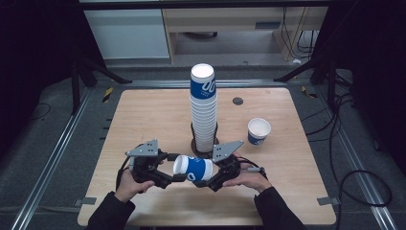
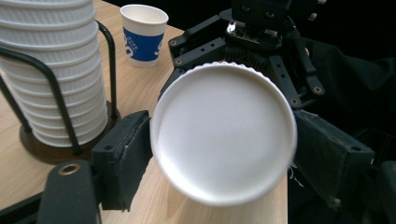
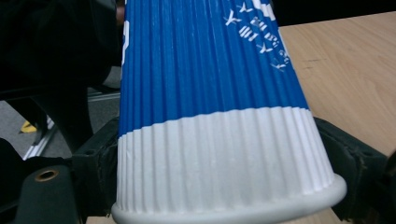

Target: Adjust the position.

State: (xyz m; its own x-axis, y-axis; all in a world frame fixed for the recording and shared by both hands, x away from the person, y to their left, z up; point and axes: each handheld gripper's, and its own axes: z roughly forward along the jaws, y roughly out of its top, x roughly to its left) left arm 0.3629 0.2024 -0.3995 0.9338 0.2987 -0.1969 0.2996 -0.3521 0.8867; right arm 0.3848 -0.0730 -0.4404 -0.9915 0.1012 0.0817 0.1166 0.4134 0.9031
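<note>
At the near edge of the table (image 1: 143, 115), at six o'clock, the person's two hands meet over a single paper cup (image 1: 194, 168) that lies on its side, its long axis running from about nine o'clock to three o'clock. The cup sits squarely between the tools, so neither hand is nearer than the other. The right gripper (image 1: 207, 181) comes in from about four o'clock, and its own view shows its jaws pressed against the white ribbed band just behind the rolled rim, so it holds the cup. The left gripper (image 1: 176, 178) reaches in from about eight o'clock; in its view the cup's flat white bottom faces the camera, with a black pad close on either side. Whether those pads touch the cup I cannot tell. I'd guess any coming move depends on that sideways axis: the cup would have to be turned upright before it could stand or nest. Farther off, at the table's centre, a tall stack of cups (image 1: 203, 112) stands upright in a wire holder on a dark round base. Beyond the right hand, toward two o'clock, a lone cup (image 1: 258, 132) stands with its mouth up, well apart from the held one.
</note>
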